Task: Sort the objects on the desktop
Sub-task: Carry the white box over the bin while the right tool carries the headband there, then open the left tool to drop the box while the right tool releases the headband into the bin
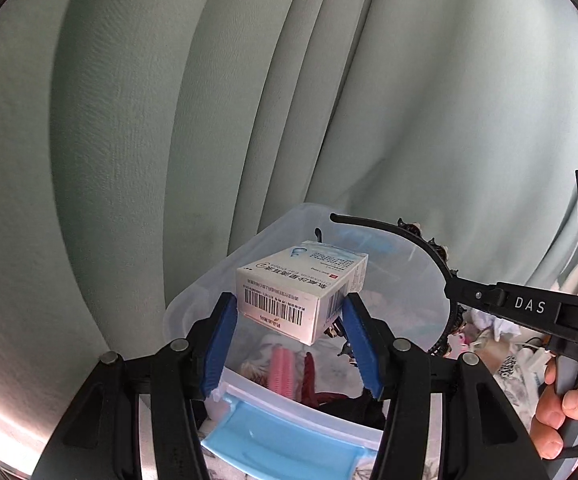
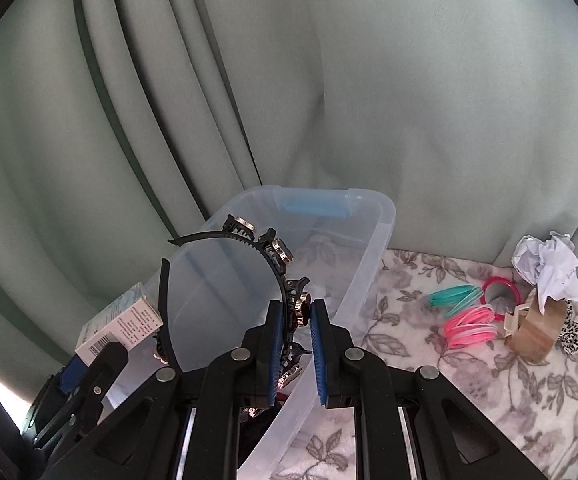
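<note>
Left wrist view: the left gripper (image 1: 289, 324) has its jaws clamped on a small white box (image 1: 301, 286) (barcode facing the camera), held above a clear plastic bin (image 1: 193, 300) with a blue handle (image 1: 285, 440). Right wrist view: the right gripper (image 2: 295, 320) has its jaws clamped on a black headband (image 2: 277, 276) studded with ornaments, its arc reaching over the same bin. To the right, on the flowered cloth (image 2: 429, 380) covering the worktop, lie teal hair ties (image 2: 453, 295), pink hair ties (image 2: 469, 326), a pink ring (image 2: 503, 292), a tape roll (image 2: 537, 332) and crumpled paper (image 2: 549, 268).
</note>
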`<action>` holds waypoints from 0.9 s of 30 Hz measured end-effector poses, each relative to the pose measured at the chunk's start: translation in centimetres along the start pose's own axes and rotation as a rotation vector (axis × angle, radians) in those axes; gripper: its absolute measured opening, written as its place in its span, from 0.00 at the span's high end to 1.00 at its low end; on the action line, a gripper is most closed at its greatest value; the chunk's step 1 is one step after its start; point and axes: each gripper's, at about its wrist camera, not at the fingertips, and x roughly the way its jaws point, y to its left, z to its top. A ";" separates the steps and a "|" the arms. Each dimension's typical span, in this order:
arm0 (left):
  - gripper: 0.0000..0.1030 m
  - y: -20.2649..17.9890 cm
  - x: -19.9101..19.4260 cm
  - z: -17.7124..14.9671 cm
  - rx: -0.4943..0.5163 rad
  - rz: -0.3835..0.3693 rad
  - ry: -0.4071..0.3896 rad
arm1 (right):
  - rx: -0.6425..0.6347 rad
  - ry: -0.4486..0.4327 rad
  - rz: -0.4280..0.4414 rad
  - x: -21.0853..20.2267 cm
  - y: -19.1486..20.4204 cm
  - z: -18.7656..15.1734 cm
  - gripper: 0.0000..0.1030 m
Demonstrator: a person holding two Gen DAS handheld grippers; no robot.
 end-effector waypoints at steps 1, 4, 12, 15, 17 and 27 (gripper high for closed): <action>0.45 0.0 0.2 0.0 0.000 0.004 0.005 | -0.001 0.005 -0.001 0.3 0.0 0.0 0.85; 0.45 0.0 0.9 0.0 0.003 0.009 0.020 | -0.008 0.019 -0.003 0.7 0.2 -0.1 0.85; 0.45 0.1 2.4 -0.1 0.010 0.016 0.060 | -0.046 0.048 -0.010 1.6 0.8 -0.6 0.85; 0.45 -0.1 2.7 0.0 0.012 0.013 0.062 | -0.059 0.056 -0.011 1.8 1.1 -0.7 0.85; 0.45 -0.2 2.8 0.1 0.016 0.014 0.064 | -0.068 0.062 -0.011 1.9 1.3 -0.8 0.85; 0.46 0.2 2.7 0.7 0.020 0.008 0.075 | -0.036 0.050 -0.061 2.8 2.2 -0.6 0.84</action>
